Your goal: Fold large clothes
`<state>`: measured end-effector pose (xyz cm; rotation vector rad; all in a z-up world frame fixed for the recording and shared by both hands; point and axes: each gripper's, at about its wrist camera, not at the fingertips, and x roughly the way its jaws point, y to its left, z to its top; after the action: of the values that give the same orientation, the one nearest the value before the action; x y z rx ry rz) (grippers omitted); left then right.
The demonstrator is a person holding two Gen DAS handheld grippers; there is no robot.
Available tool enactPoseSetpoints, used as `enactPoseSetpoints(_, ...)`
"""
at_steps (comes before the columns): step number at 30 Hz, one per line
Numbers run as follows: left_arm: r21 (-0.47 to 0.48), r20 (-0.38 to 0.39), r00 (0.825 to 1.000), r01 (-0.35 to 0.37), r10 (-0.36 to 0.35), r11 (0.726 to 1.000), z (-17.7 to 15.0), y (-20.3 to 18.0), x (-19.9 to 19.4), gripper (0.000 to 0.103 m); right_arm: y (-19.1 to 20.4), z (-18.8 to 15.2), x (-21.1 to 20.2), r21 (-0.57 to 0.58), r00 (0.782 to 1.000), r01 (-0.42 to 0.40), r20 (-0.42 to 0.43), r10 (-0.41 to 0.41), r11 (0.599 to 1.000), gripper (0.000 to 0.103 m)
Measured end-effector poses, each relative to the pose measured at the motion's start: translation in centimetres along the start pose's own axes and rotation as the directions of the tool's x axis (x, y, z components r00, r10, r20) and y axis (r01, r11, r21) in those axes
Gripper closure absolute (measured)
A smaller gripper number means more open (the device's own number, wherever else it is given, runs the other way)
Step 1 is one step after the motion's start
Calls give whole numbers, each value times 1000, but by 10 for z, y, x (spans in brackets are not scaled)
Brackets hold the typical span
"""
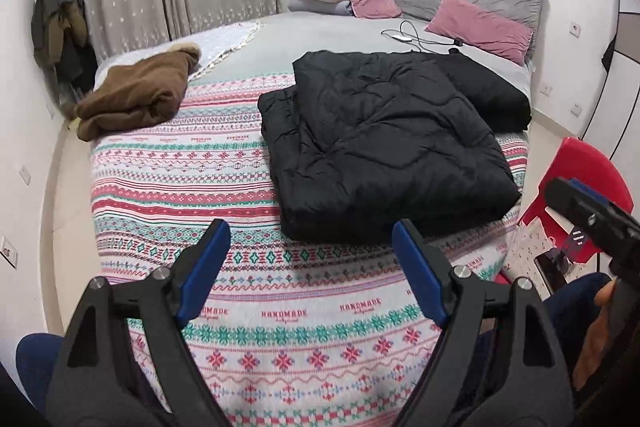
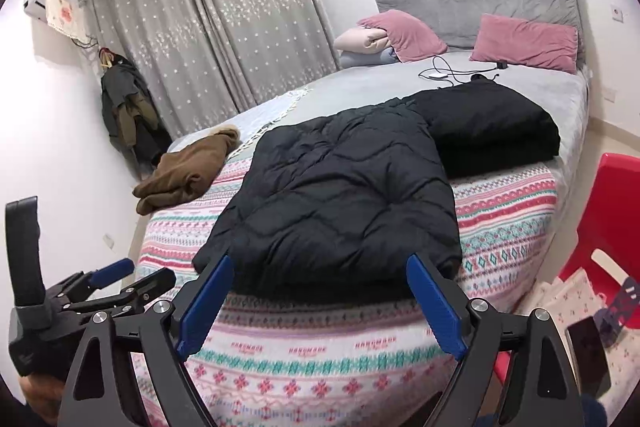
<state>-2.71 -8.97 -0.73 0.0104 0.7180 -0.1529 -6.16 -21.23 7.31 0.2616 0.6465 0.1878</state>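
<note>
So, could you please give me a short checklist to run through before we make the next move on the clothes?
1. Left gripper empty, jaws open: ok.
2. Right gripper empty, jaws open: ok.
3. Black jacket folded and lying flat on the bed: ok, though one layer sticks out at its left.
4. Brown garment folded: not ok, it lies bunched near the far-left bed edge.
5. Bare bed beside the jacket to fold on: ok.
6. Cable clear of the clothes: cannot tell; its end lies close to the second black garment.
</note>
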Motion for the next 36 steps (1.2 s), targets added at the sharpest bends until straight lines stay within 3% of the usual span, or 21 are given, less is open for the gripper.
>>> enactPoseSetpoints(4, 6, 12, 1000, 9, -9, 1000, -8, -5, -17, 11, 10, -10, -15, -19, 1000, 12, 2, -12, 1000, 13)
enactPoseSetpoints(17, 9, 73, 997, 13, -14, 1000, -31, -7, -87, 8, 46, -22, -88, -52, 998, 15, 60, -12, 999, 4)
enactPoseSetpoints(22, 20, 111, 994, 14, -17, 1000, -34, -1, -108, 1, 68, -27, -110, -97, 995, 71, 81, -63, 993, 0)
enactPoseSetpoints(26, 3, 117, 993, 25, -25, 1000, -32, 10, -114, 1, 81, -29, -113, -112, 989, 131, 82, -123, 985, 0)
enactPoseSetpoints(31, -46, 149, 988, -29, 36, 999, -24, 27, -117, 1, 92, -23, -100, -107, 978, 200, 76, -192, 974, 0)
enactPoseSetpoints(36, -41, 138, 989, -41, 46, 998, -18, 27, -109, 1, 90, -18, -86, -66, 966, 254, 58, -250, 965, 0)
